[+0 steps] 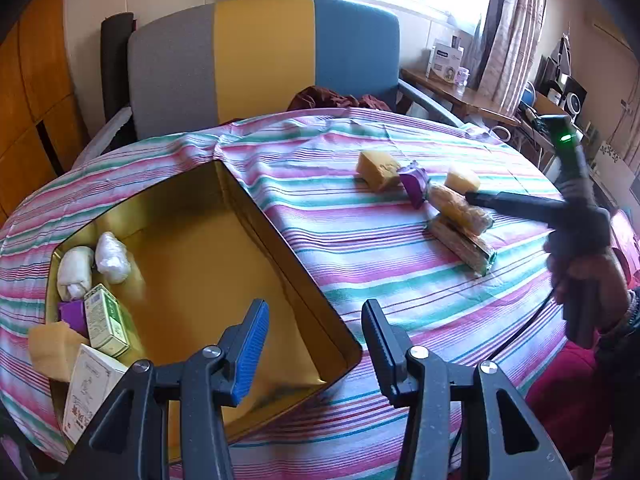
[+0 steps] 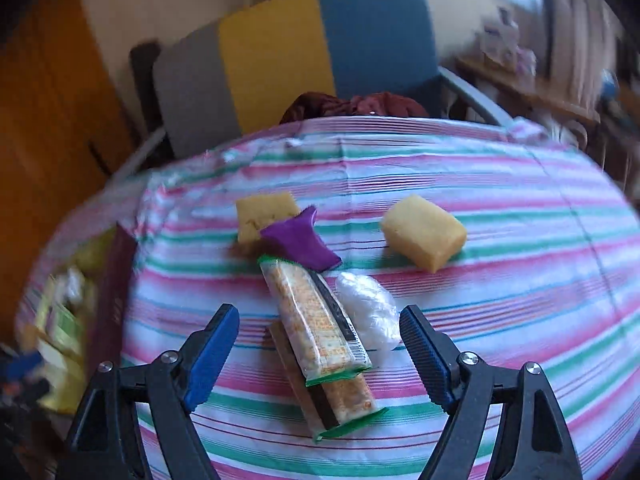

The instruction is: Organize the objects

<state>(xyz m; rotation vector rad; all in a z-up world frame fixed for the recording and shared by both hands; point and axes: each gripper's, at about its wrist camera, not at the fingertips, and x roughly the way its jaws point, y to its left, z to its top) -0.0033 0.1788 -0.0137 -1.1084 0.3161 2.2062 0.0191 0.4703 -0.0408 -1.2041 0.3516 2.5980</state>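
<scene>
Right gripper (image 2: 319, 346) hangs open over the cracker packets; left gripper (image 1: 316, 346) stands open and empty at the tin's near corner.

Two cracker packets (image 2: 320, 328) lie stacked on the striped cloth (image 2: 520, 280), a clear plastic bundle (image 2: 370, 310) touching them, purple wrapper (image 2: 302, 246) and two yellow sponges (image 2: 424, 238) beyond. The gold tin (image 1: 224, 264) holds boxes and white bundles at its left end.

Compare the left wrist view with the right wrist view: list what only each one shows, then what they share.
Only the left wrist view: the gold box's interior, with a green carton and white bundles inside, plus the right tongs seen from outside.

Only the right wrist view: a clear plastic wad beside the cracker packs.

Both: two cracker packs, a purple wrapper, two yellow sponges, the striped cloth.
</scene>
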